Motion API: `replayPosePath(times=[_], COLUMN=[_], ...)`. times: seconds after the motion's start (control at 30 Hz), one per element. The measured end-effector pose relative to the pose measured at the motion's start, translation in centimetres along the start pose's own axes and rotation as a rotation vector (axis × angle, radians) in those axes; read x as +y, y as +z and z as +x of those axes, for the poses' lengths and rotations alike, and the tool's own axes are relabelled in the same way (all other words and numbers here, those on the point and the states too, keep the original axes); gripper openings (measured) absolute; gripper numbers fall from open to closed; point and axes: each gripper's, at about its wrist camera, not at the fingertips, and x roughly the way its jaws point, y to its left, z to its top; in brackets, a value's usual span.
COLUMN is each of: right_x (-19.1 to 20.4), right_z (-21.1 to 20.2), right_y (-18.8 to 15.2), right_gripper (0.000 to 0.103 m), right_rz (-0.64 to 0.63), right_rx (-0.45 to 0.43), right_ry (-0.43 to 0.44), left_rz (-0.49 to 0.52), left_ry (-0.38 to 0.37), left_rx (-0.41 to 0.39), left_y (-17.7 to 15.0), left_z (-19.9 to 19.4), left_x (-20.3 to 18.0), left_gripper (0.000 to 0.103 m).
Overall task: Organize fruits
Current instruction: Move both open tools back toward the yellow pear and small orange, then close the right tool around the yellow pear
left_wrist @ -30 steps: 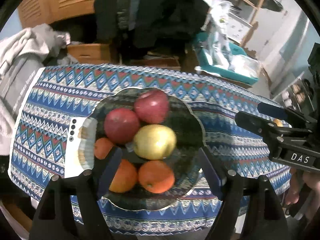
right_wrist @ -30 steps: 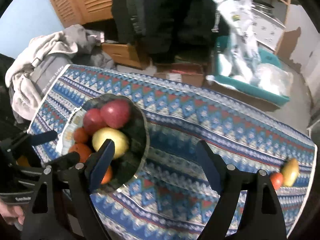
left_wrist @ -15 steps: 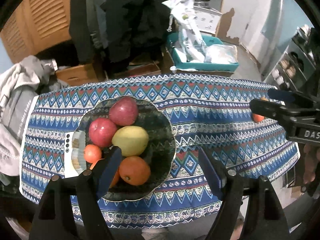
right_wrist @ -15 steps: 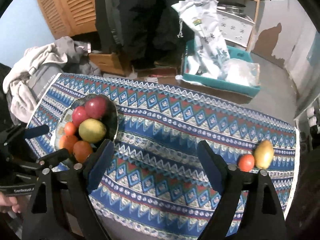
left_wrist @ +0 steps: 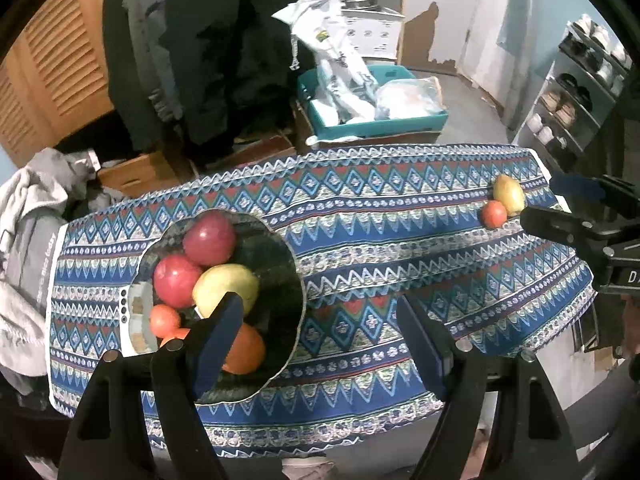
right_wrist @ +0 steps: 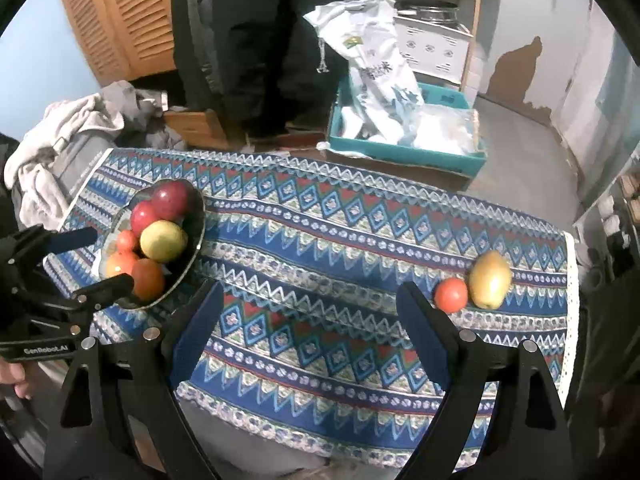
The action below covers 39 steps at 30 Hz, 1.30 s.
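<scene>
Both sets of jaws gape empty over a patterned tablecloth (right_wrist: 340,240), with perhaps laundry (right_wrist: 60,152) heaped beyond.

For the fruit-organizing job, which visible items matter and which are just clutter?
Job:
dark bowl of fruit
loose pear
loose small orange fruit
left gripper and right gripper, both open, empty

Clutter:
teal crate
white sack
grey clothes
</scene>
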Motion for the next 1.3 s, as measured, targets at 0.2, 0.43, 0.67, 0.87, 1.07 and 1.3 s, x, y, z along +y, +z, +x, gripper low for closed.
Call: replayPosePath(times=[0.2, 0.43, 0.67, 0.87, 1.07, 1.3], right_x=[-1.8, -3.8, -6.0, -8.2, -11.3, -17.1], right_z=[-0.6, -1.4, -1.8, -1.3, 0.3, 4.2], right_y=[-0.9, -1.3, -1.3, -0.6, -0.3, -0.5], right_gripper=[0.088, 0.088, 0.088, 0.088, 0.088, 0.088], right_rz=[0.012, 0.035, 0.046, 0.038, 0.025, 0.154], right_rx=[0.004, 0.002, 0.009, 0.054, 0.138, 0.188], right_ry=[-0.017, -0.043, -0.058, -0.058, -0.086, -0.064], left_rz=[0.028, 0.052, 0.082, 0.117, 0.132, 0.168], left_ry=[-0.005, -0.009, -0.016, -0.013, -0.030, -0.052], left_rx=[0.000, -0.003, -0.005, -0.021, -0.011, 0.026], left_y=[0.5, 1.3, 2.3, 3.9, 5.5, 7.4], left_z=[-0.1, -0.2, 0.2, 0.7, 2.6, 6.1], left_x=[-1.7, -3.4, -5.7, -7.7, -9.3, -11.7], left_gripper=[0.081, 0.081, 0.081, 0.081, 0.081, 0.081])
